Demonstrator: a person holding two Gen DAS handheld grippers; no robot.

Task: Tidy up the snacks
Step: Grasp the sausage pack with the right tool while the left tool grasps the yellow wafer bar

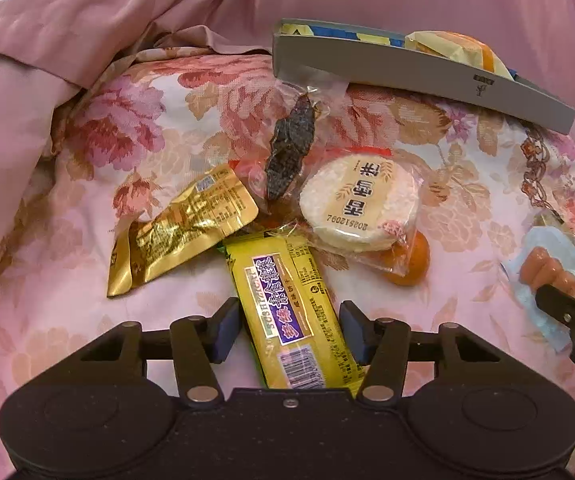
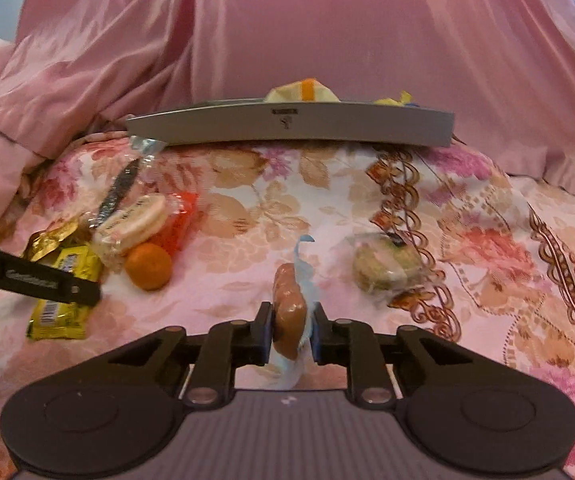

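Snacks lie scattered on our floral bedspread [image 2: 271, 208]. Our right gripper [image 2: 290, 328] is clamped on a brown sausage in clear blue wrap [image 2: 287, 312]; our left gripper [image 1: 287, 332] stands half open around a yellow foil biscuit pack [image 1: 291, 312], pads not pressing. Next, we judge, carry the sausage to the grey tray [image 2: 287, 126].

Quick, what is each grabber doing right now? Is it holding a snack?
Left gripper: open, its fingers either side of the yellow snack bar, not squeezing it.
Right gripper: shut on the brown snack in the blue wrapper.
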